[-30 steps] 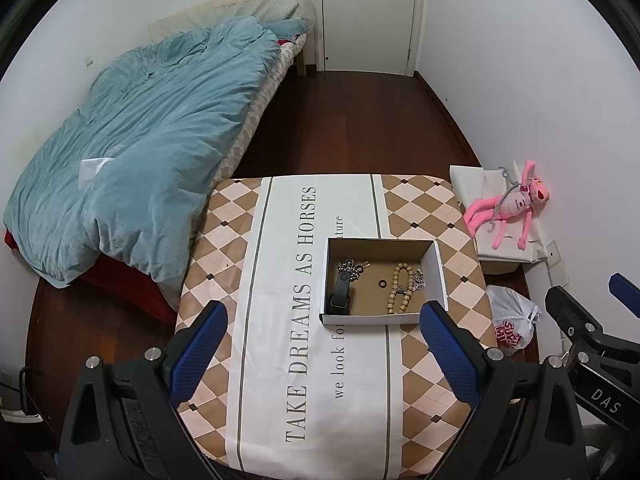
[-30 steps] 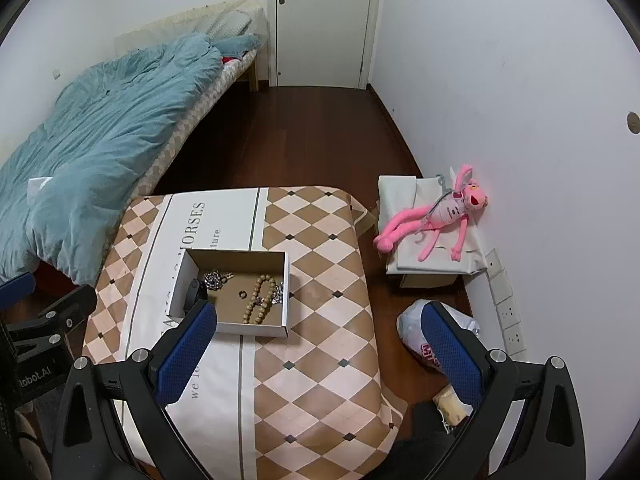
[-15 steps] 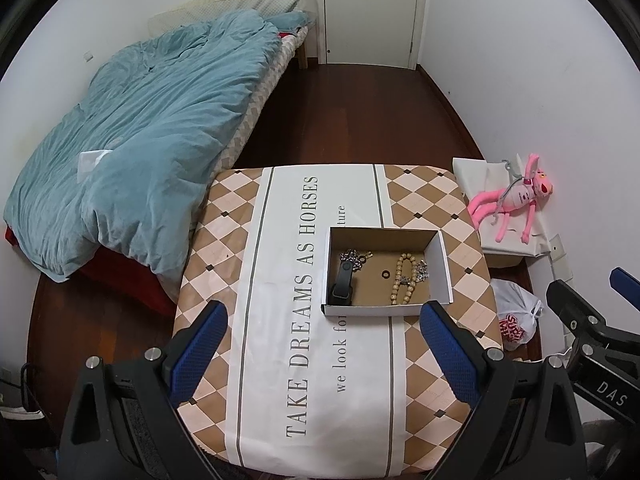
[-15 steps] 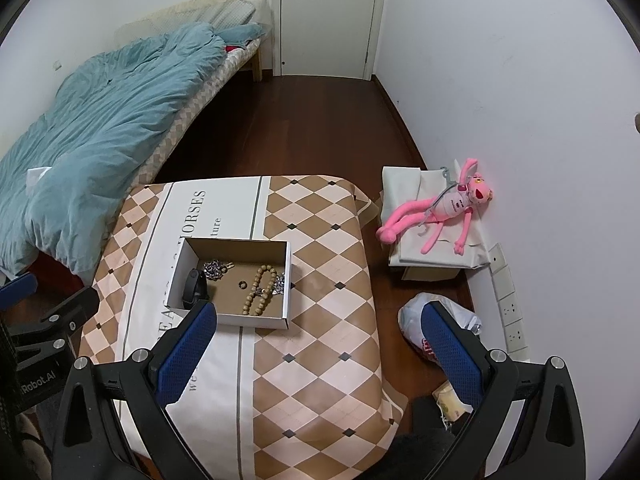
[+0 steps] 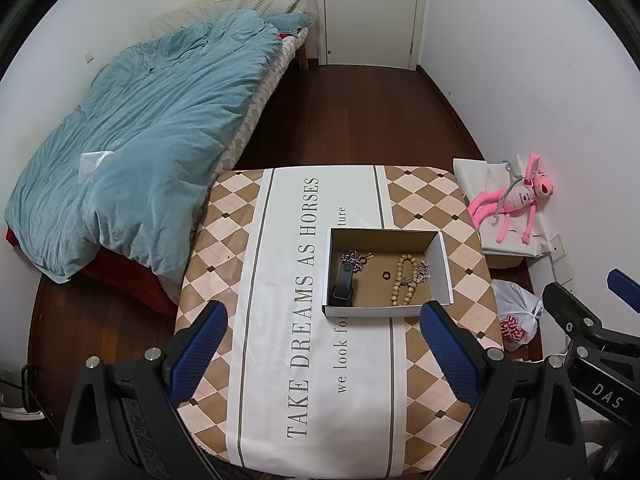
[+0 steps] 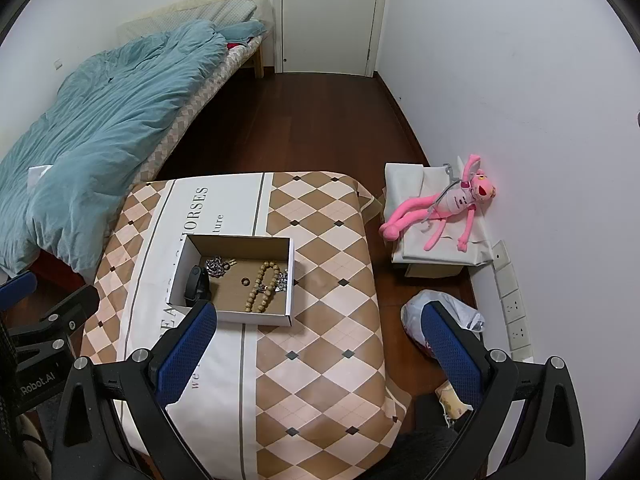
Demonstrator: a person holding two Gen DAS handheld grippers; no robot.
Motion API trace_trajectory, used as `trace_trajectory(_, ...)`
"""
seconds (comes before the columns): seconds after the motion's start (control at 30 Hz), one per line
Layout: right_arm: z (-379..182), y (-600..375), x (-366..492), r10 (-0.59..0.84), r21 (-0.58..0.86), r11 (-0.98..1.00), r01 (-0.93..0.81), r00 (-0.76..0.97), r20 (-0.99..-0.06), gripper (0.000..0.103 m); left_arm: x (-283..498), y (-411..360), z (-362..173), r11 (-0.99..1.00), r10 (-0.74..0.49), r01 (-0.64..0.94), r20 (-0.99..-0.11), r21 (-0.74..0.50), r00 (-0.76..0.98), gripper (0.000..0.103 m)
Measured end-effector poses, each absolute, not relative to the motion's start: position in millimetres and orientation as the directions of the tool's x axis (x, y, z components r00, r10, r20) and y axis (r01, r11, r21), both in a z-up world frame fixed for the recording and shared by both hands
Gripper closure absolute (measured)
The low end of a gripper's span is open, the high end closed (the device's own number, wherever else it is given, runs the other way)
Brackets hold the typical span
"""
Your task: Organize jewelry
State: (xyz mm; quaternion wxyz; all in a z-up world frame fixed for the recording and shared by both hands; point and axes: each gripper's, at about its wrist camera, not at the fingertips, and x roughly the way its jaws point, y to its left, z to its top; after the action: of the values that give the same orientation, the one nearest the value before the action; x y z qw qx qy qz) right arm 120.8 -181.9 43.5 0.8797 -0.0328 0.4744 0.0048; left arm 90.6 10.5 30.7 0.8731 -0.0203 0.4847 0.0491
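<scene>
An open cardboard box (image 5: 443, 264) (image 6: 291, 276) sits on a table with a checkered cloth (image 5: 224, 240) (image 6: 328, 264). Inside lie a black band (image 5: 345, 282) (image 6: 195, 282), a silver chain (image 5: 352, 258) (image 6: 216, 266), a small dark ring (image 5: 386, 275) (image 6: 245, 281), a wooden bead bracelet (image 5: 401, 284) (image 6: 260, 286) and another silver piece (image 5: 421, 271) (image 6: 282, 282). My left gripper (image 5: 322, 346) is open and empty, held above the table's near side. My right gripper (image 6: 318, 346) is open and empty, above the table's right front.
A bed with a teal duvet (image 5: 152, 132) (image 6: 104, 112) lies left of the table. A pink plush toy (image 5: 516, 200) (image 6: 448, 204) lies on a white covered box by the right wall. A plastic bag (image 5: 516, 316) (image 6: 436, 316) is on the floor. A closed door (image 5: 370, 12) stands at the back.
Both grippers have pulled back and risen a little, so the table and box sit slightly farther away in view. Both stay open and empty. The box contents have not moved.
</scene>
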Motion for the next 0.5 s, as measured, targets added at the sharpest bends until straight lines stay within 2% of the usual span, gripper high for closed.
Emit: trace_trajectory(0.5,46.7,-180.2,121.5,-0.017,-0.048,0.998,-0.043,0.546,-0.838,0.000,89.8,12.0,31.6,0.994,0.067,-0.105,-0.846,0.013,0.529,0.005)
